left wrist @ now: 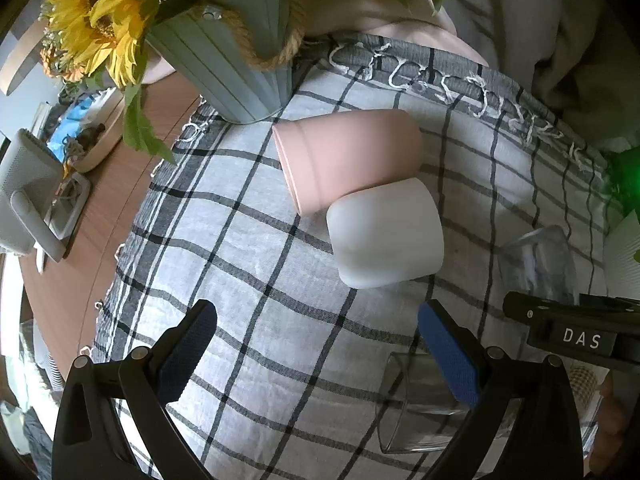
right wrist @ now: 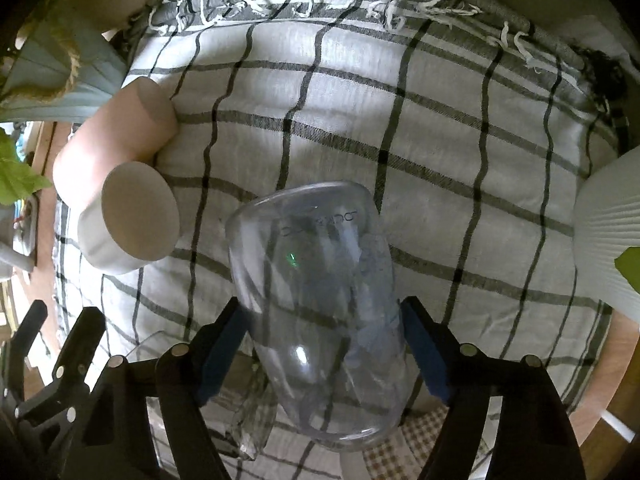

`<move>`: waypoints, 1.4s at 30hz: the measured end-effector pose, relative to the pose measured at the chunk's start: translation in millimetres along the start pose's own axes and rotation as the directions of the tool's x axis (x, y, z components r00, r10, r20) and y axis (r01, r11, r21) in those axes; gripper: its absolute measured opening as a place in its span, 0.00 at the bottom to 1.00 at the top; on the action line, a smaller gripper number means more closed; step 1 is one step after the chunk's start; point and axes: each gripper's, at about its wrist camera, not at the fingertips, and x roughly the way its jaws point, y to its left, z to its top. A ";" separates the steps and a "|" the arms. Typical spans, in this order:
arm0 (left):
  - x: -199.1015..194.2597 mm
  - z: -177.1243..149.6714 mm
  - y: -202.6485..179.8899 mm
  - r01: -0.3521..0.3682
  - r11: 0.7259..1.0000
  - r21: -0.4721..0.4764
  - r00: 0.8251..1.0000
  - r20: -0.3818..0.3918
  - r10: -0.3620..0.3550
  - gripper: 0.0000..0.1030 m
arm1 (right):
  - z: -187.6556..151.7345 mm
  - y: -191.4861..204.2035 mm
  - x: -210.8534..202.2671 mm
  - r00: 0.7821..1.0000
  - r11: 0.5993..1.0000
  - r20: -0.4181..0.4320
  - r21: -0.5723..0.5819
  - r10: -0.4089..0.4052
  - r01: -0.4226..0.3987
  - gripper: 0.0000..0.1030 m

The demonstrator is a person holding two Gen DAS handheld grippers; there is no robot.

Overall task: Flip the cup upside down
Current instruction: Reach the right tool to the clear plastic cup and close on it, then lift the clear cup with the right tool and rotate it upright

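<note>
My right gripper (right wrist: 322, 344) is shut on a clear plastic cup (right wrist: 316, 300) and holds it tilted above the checked cloth (right wrist: 440, 140), its closed base pointing away from me. The same cup shows in the left wrist view (left wrist: 538, 260) at the far right, with the right gripper (left wrist: 576, 332) below it. My left gripper (left wrist: 318, 340) is open and empty over the cloth (left wrist: 240, 240). A pink cup (left wrist: 348, 156) and a white cup (left wrist: 384, 232) lie on their sides, touching each other. A second clear glass (left wrist: 420, 404) lies by the left gripper's right finger.
A grey metal bucket (left wrist: 236, 68) with sunflowers (left wrist: 100, 20) stands at the cloth's far left corner. A white ribbed object (right wrist: 608, 232) sits at the right edge. The wooden table (left wrist: 116, 184) to the left carries a bowl and small items.
</note>
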 end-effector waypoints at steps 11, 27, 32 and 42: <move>-33.4 -4.5 11.5 0.042 0.997 0.064 0.995 0.082 -0.047 1.00 | -18.9 11.4 -45.8 0.994 0.999 0.101 0.035 -0.042 0.038 0.74; -73.7 -41.7 78.0 0.110 0.977 0.184 0.979 0.150 -0.139 1.00 | -122.3 60.2 -102.7 0.963 0.978 0.270 0.203 -0.008 -0.049 0.74; -60.5 -56.3 101.5 0.104 0.975 0.197 0.985 0.113 -0.128 1.00 | -153.7 82.0 -70.8 0.972 0.957 0.232 0.278 0.022 -0.088 0.74; -29.7 -82.8 133.6 0.082 0.966 0.246 0.995 0.029 -0.091 1.00 | -194.8 110.5 -18.9 0.982 0.906 0.172 0.401 0.072 -0.137 0.74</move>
